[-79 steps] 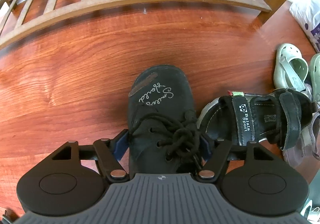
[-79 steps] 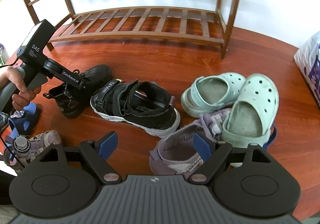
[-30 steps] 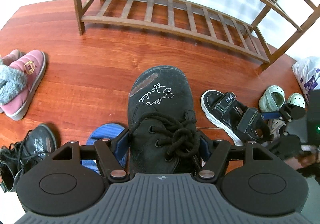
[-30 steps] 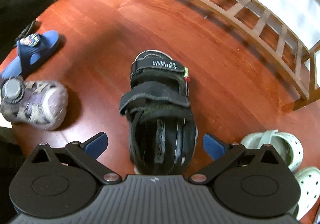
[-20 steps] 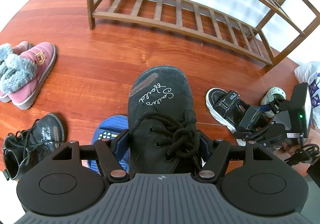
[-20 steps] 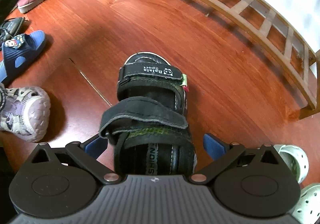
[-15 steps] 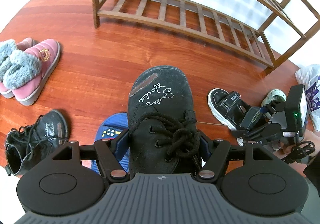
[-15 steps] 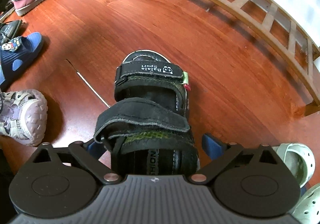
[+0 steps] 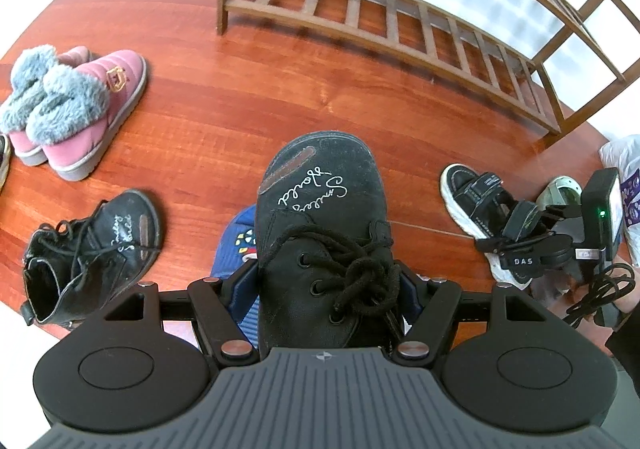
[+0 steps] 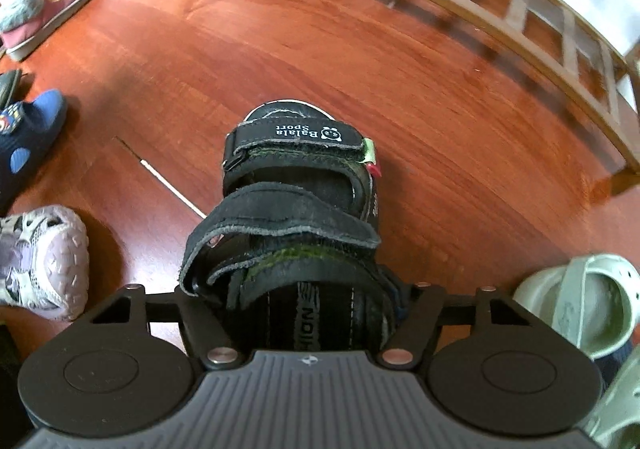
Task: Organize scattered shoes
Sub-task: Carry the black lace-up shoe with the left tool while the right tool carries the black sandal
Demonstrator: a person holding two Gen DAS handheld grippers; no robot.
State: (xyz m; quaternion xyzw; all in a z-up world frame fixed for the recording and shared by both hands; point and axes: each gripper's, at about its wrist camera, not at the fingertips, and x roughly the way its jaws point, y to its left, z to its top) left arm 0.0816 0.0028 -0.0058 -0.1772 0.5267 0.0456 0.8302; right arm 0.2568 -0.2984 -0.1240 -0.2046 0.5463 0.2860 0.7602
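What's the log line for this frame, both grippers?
left gripper: shut on black lace-up boot | right gripper: jaws closing around black strap sandal | shoe rack: empty

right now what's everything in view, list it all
black lace-up boot: 1, black, between left tongs
matching boot: 1, black, floor, left
strap sandal: 1, black, between right tongs
fur-cuffed boots: 2, pink and grey, far left
slide: 1, blue, floor, left
sneaker: 1, lilac, near left
clogs: 2, pale green, right
shoe rack: 1, brown wood, by wall
bag: 1, white and purple, right edge
left tongs: clamped on the boot
right tongs: closing on the sandal
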